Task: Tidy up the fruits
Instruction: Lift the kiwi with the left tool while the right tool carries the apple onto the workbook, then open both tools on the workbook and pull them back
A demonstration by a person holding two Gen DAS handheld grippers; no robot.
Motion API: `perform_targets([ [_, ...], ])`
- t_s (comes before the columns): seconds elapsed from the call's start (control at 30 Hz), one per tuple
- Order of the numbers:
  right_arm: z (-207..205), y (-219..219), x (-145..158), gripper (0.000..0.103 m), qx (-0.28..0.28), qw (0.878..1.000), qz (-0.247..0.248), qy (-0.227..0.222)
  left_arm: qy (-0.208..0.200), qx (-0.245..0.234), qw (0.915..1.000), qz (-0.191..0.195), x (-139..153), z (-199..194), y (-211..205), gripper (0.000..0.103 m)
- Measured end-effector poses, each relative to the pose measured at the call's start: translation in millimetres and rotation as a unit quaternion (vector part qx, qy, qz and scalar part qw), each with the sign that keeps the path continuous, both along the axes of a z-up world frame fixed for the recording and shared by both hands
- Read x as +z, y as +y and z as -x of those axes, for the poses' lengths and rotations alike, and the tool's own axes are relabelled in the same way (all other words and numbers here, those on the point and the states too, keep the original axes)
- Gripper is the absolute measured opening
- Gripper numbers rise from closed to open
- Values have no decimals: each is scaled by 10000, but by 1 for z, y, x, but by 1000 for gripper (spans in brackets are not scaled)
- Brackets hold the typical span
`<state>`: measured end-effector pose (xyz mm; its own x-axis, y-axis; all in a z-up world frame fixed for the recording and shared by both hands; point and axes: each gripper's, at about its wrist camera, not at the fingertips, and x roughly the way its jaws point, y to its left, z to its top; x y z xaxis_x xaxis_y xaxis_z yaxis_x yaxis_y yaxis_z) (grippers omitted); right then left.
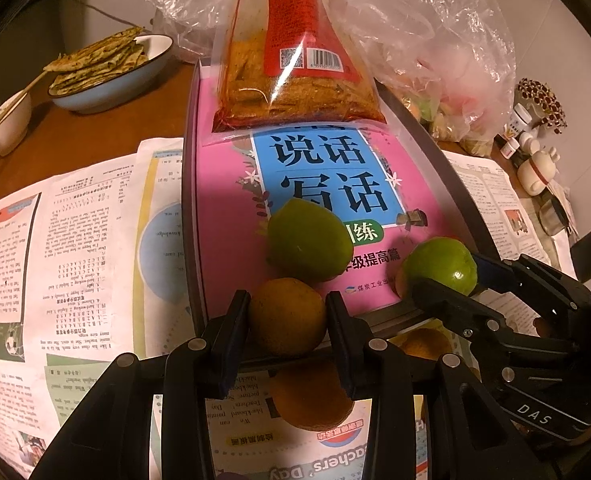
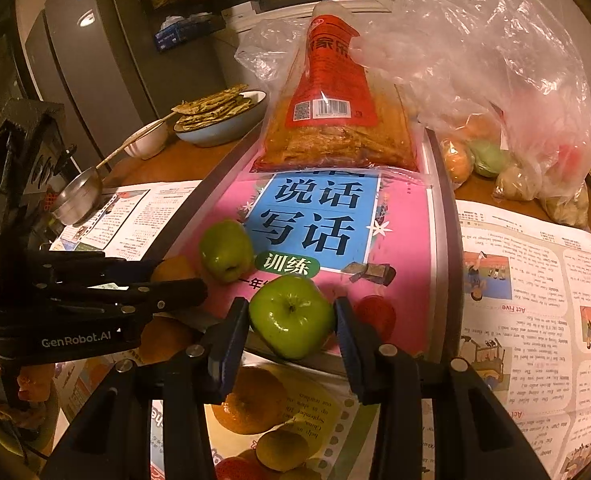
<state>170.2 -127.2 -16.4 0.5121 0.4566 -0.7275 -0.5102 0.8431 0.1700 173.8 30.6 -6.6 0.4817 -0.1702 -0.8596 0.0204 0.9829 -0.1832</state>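
Left gripper [image 1: 287, 320]: your fingers bracket the orange [image 1: 287, 316] at its widest part and look clamped on it, at the near edge of the tray [image 1: 191, 200].
Right gripper [image 2: 292, 320]: clenched on the green apple [image 2: 291, 316], pads on its two cheeks, stem dimple facing you, over the tray's near rim.
Orange, handling: I judge it firm but slightly yielding, with a dimpled rind that grips well; keep the pads across the equator and squeeze moderately.
Apple, handling: likely hard, waxy and slick, so it can squirt out if the pads sit off-centre; hold across the middle, not near the stem.
Second green apple [image 2: 225, 250]: lies loose on the pink book [image 2: 399, 312] in the tray, just beyond both grippers; round, so it may roll if bumped.
More fruit: oranges [image 2: 251, 400] lie on the newspaper [image 2: 535, 320] below you.
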Motion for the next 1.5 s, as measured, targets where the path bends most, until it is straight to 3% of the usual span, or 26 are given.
perform_targets([
  [0.4,4,-2,1,44,-75,9999,90,6,-8,33,10000,-70,0,3,-1,40],
  [0.7,7,-6,5,53,-144,9999,91,-16,-35,38,9999,-98,2,5,-1,42],
  [1.2,11,-15,8,58,-293,9995,51,-50,-94,29,9999,-100,7,13,-3,51],
  [1.5,15,-21,13,66,-407,9991,-7,-109,-146,55,9998,-123,10,18,-2,57],
])
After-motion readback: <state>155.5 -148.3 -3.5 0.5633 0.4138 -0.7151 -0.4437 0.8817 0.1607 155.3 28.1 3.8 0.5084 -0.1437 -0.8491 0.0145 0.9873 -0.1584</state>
